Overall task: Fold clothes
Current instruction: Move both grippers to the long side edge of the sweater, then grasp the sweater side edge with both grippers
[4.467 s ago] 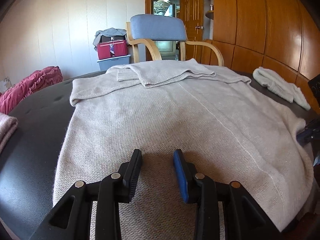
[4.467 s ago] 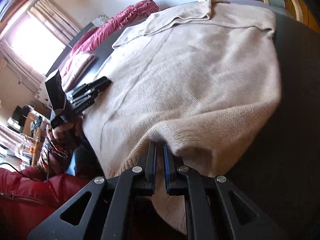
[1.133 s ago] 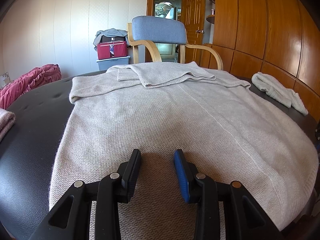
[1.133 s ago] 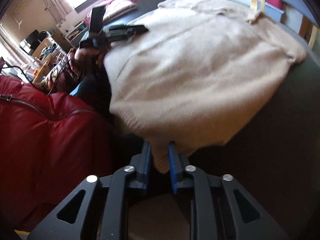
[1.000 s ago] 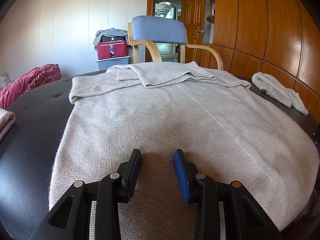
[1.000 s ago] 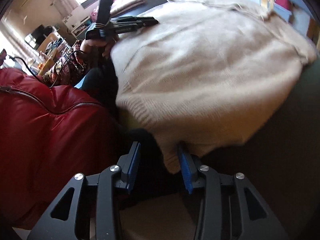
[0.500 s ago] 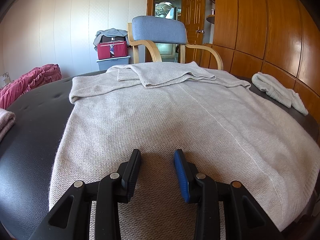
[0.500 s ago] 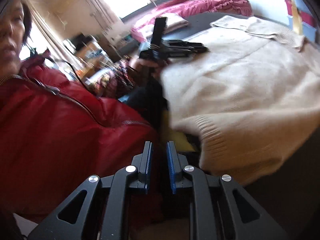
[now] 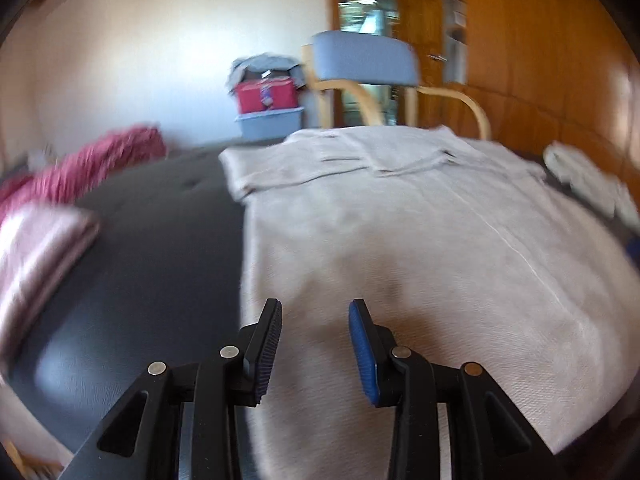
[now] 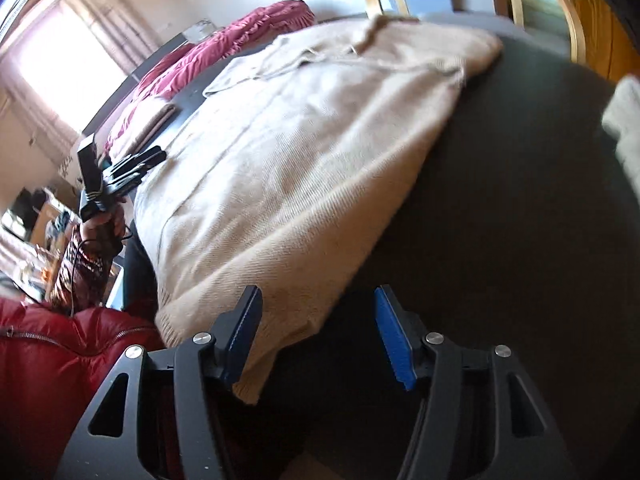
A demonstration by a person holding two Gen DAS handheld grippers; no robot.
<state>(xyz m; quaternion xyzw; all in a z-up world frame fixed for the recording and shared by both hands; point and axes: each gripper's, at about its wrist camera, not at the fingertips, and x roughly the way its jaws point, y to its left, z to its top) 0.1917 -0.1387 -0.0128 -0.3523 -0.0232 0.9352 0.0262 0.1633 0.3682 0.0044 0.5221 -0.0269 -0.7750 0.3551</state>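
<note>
Spread flat, a beige knitted sweater (image 9: 420,248) covers the black padded table (image 9: 152,248), sleeves folded across its far end at twelve o'clock, long axis running straight away from the left gripper (image 9: 314,344), whose fingers gape empty over the near hem. Nearer the hem's loose corner, at ten o'clock of it, the right gripper (image 10: 316,336) also stands spread, holding nothing. Beyond, a red fabric box (image 9: 267,96) sits atop a pale blue plastic bin (image 9: 269,126); contents blurred.

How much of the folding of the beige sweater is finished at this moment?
Done: the sleeves of the beige knitted sweater lie folded across its top. In hand: nothing; the left gripper and right gripper are open near the hem. Left: folding the body, which lies flat on the dark table.
</note>
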